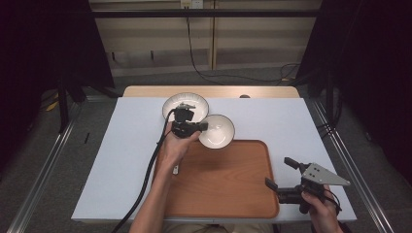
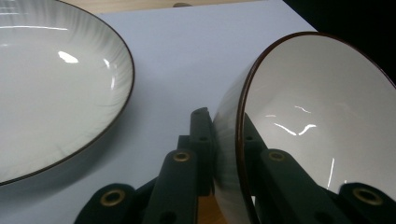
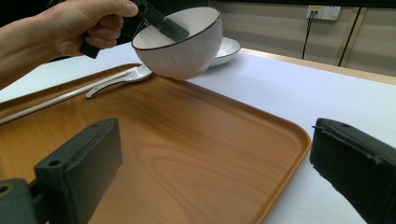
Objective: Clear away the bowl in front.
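Observation:
A white bowl [image 1: 217, 131] with a dark rim hangs tilted over the far edge of the wooden tray [image 1: 228, 189]. My left gripper [image 1: 201, 126] is shut on its rim, one jaw inside and one outside, as the left gripper view shows [image 2: 226, 126] on the bowl [image 2: 317, 121]. From the right gripper view the bowl [image 3: 182, 46] sits just above the tray [image 3: 187, 154]; whether it touches is unclear. My right gripper [image 1: 281, 173] stands open beside the tray's right edge, jaws wide apart [image 3: 215, 163] with nothing between them.
A shallow white plate [image 1: 185, 104] lies on the white table cover [image 1: 291, 121] behind the bowl, close to it [image 2: 46, 93]. A white spoon [image 3: 116, 79] rests on the tray's left part, near the person's left forearm. Dark stands flank the table.

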`<control>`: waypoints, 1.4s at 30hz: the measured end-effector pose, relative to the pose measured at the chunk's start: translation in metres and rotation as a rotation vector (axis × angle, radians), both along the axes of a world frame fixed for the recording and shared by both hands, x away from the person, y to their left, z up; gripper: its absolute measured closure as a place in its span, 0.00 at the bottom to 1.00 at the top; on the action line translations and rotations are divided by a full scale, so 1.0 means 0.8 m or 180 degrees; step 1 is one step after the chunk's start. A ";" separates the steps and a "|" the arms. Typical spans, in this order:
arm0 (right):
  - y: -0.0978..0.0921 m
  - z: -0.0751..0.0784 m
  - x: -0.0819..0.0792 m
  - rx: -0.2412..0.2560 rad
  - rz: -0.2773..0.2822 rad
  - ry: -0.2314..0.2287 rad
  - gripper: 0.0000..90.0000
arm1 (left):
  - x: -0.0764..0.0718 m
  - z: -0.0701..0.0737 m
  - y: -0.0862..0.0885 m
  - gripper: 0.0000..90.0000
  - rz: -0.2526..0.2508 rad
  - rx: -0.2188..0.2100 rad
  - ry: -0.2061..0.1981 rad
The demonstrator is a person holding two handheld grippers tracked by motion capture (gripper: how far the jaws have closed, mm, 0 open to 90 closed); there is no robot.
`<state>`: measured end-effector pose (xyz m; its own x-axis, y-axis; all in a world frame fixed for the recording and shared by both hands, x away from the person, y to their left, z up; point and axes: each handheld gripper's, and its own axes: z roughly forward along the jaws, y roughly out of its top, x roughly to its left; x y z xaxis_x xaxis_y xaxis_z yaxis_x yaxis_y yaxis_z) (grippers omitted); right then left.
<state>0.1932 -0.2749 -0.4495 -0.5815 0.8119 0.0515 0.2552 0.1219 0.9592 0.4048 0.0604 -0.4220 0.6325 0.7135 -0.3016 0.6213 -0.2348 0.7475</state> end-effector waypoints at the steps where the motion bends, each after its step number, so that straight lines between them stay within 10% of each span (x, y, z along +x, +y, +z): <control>1: 0.000 0.000 0.000 -0.0003 -0.0007 0.0004 0.02 | -0.001 0.000 -0.004 0.91 -0.0015 -0.0017 -0.0005; 42: 0.000 0.000 0.000 -0.0034 -0.0009 -0.0037 0.02 | -0.001 -0.014 -0.093 0.91 -0.0397 -0.0011 0.0169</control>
